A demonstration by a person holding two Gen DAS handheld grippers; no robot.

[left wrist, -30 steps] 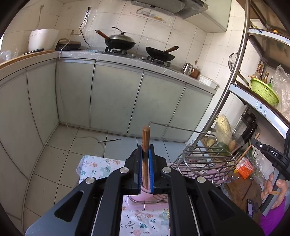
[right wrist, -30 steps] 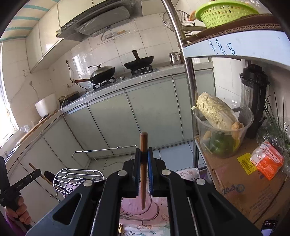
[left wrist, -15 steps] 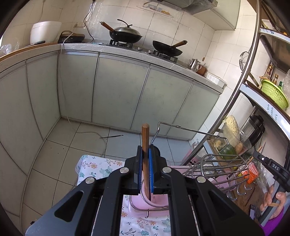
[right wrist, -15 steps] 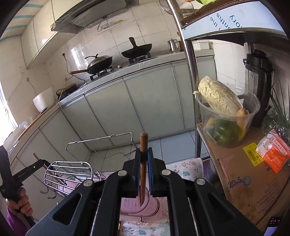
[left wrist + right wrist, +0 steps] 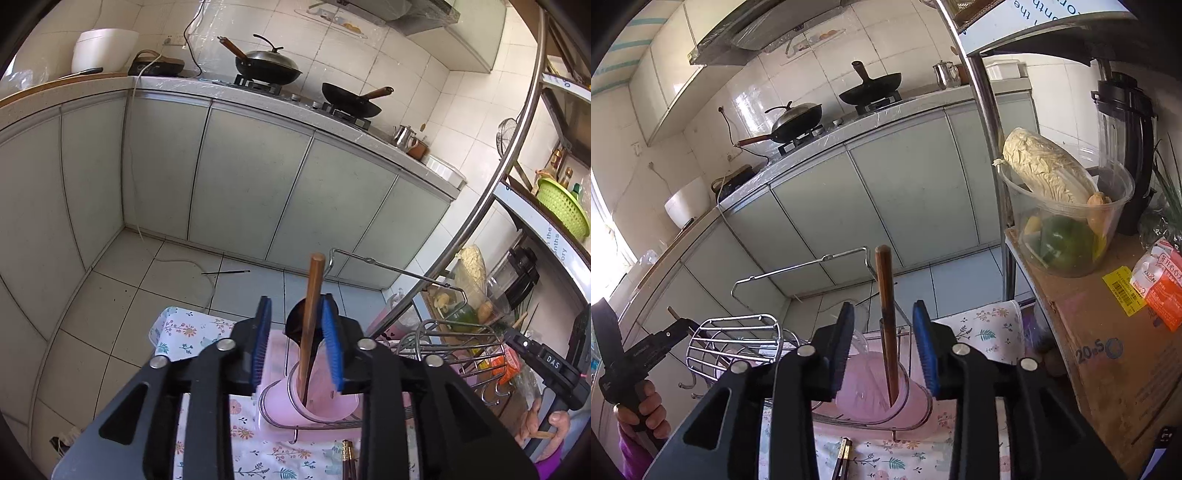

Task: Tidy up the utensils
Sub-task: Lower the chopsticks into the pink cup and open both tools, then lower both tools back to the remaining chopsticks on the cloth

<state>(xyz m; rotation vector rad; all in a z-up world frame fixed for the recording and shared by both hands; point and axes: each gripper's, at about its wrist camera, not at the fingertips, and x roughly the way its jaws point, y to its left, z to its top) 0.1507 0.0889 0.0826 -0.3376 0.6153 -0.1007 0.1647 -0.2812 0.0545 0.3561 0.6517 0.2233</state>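
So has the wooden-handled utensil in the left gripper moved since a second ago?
Yes. The utensil has dropped into the pink cup and leans right; the left gripper jaws have just been opening and stand apart from it.

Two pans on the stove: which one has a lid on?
The pan nearer the rice cooker: that lidded pan wears a metal lid with a black handle. The other pan, nearer the kettle, is open.

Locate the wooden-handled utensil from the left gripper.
Left wrist view, centre: the wooden-handled utensil stands in the pink cup, between the left gripper's open jaws, leaning toward the right pad.
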